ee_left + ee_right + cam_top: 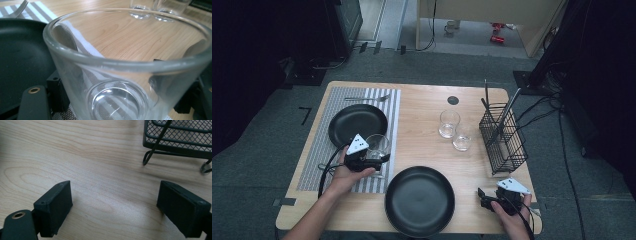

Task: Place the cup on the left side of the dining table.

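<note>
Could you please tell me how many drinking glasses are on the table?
3: one between the left gripper's jaws on the striped mat, and two, and, side by side left of the wire basket.

Three glasses (377, 145), two black plates (419, 201), one fork (367, 98), one wire basket (503, 145) (holding utensils), one striped placemat (319, 150).

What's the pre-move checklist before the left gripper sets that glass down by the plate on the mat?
1. Grip: left gripper has its jaws on either side of the glass, hugging its wall: ok.
2. Glass empty, nothing to spill: ok.
3. Glass over the striped placemat: ok.
4. Clearance from the far black plate: close beside it, cannot tell.
5. Right gripper open, empty, over bare table, out of the way: ok.
6. Near black plate apart from the glass: ok.
</note>
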